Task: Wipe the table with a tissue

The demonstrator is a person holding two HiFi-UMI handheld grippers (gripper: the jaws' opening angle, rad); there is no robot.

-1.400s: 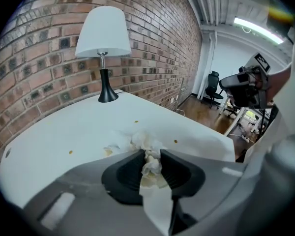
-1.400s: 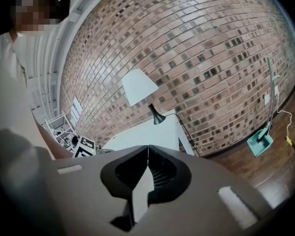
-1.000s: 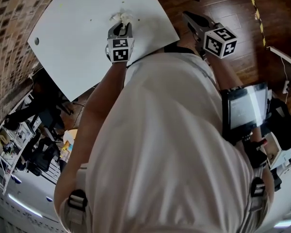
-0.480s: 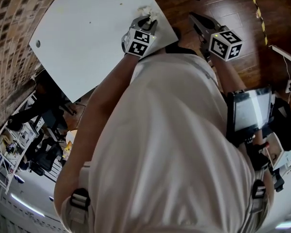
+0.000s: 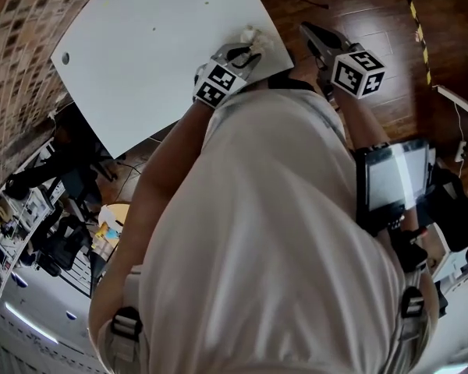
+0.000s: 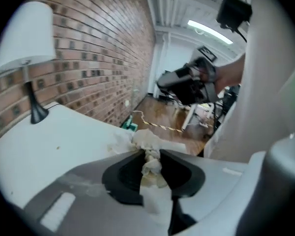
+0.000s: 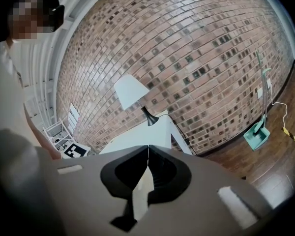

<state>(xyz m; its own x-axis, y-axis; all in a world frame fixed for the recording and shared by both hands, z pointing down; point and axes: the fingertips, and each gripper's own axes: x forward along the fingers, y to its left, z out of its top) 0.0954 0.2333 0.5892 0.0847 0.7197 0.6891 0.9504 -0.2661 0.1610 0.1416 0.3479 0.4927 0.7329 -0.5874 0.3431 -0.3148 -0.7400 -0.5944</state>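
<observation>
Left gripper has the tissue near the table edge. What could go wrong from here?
1. The crumpled white tissue sits close to the edge of the white table, on the person's side. One more stroke that way would likely carry it off the top and drop debris onto the wooden floor.
2. The left gripper pinches only a narrow twist of it, so drag may tear it or pull it free.
3. A small speck farther in could be missed.

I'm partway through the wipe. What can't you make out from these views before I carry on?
- Head view: the table's far side is cut off by the top edge, and the person's torso hides part of its near edge.
- Left gripper view: the left gripper's own body hides whether the tissue presses on the table.
- Speck on the table, left gripper view: too small to identify.
</observation>
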